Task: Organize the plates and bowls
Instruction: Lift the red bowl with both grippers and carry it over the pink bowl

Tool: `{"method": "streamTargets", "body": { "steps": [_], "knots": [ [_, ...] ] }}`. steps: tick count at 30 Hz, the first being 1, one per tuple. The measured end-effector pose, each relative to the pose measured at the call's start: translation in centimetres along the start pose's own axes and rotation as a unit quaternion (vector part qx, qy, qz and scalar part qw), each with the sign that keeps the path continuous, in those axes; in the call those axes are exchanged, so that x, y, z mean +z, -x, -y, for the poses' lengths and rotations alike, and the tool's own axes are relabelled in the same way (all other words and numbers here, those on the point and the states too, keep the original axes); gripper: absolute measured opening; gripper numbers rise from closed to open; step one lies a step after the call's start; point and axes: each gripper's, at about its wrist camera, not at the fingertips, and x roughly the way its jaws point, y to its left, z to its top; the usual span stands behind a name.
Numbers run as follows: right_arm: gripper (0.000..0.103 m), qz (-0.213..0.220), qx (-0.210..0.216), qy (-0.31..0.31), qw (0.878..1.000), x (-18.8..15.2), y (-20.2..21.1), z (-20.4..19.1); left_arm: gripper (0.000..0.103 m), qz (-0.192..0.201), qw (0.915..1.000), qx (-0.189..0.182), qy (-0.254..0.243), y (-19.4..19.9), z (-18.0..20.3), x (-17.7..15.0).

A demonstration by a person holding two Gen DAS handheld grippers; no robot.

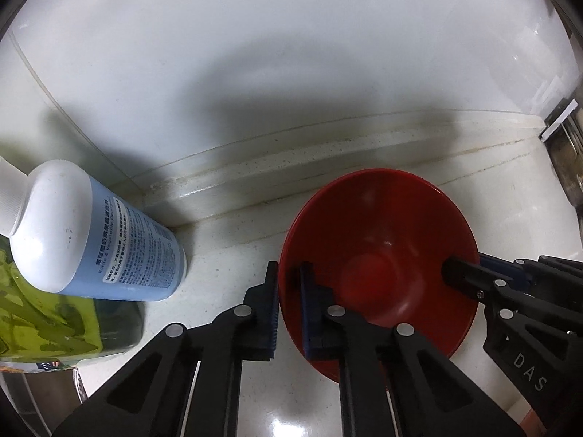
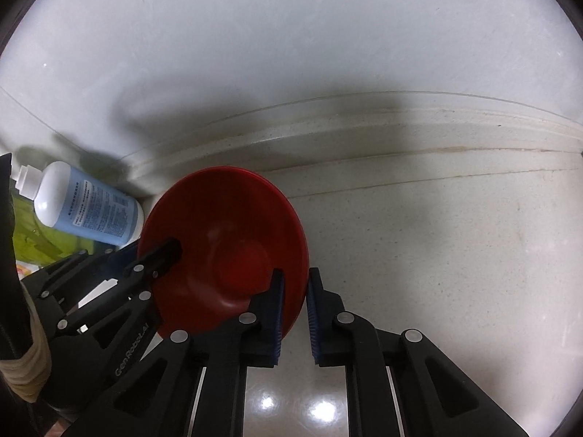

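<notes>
Your left gripper point(image 1: 289, 309) pinches the left rim of the red bowl point(image 1: 379, 255), one finger inside and one outside. Your right gripper point(image 2: 295, 313) pinches the right rim the same way. Each camera also shows the other gripper reaching in from the side, its inner finger lying over the rim.

The bowl sits on the white counter point(image 2: 455, 255), close to the back wall point(image 1: 291, 54). The right view shows a second red rim peeking out behind the bowl, so it may sit on another dish. You cannot tell which kind.

Left of the bowl lies a bottle point(image 1: 98, 233), white and blue, on its side. It rests on a green pack point(image 1: 54, 313), which shows best in the left view. At the left view's far right edge there is something metal point(image 1: 564, 145), too blurry to name. The right view shows more bare counter to the right.
</notes>
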Motion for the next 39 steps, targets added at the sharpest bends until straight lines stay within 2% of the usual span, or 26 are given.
{"method": "streamTargets", "body": {
  "steps": [7, 14, 22, 29, 39],
  "knots": [
    [0.011, 0.000, -0.008, -0.006, 1.000, 0.2, -0.2, -0.4, 0.011, -0.003, 0.9999, -0.008, 0.009, 0.3, -0.4, -0.3],
    [0.011, 0.006, -0.011, -0.002, 1.000, -0.3, 1.0, -1.1, 0.011, 0.009, 0.9998, -0.013, 0.013, 2.6, 0.0, -1.0],
    [0.011, 0.021, -0.010, -0.001, 1.000, -0.7, 3.4, -1.1, 0.011, 0.045, 0.9987, -0.020, 0.010, 6.1, 1.0, -2.6],
    [0.011, 0.041, -0.007, -0.008, 0.999, -3.4, 6.2, -1.5, 0.011, 0.066, 0.9976, -0.023, -0.002, 9.3, 2.4, -4.6],
    [0.011, 0.064, -0.007, -0.019, 0.998, -8.0, 9.1, -0.5, 0.011, 0.076, 0.9966, -0.030, -0.017, 12.6, 5.0, -7.9]
  ]
}}
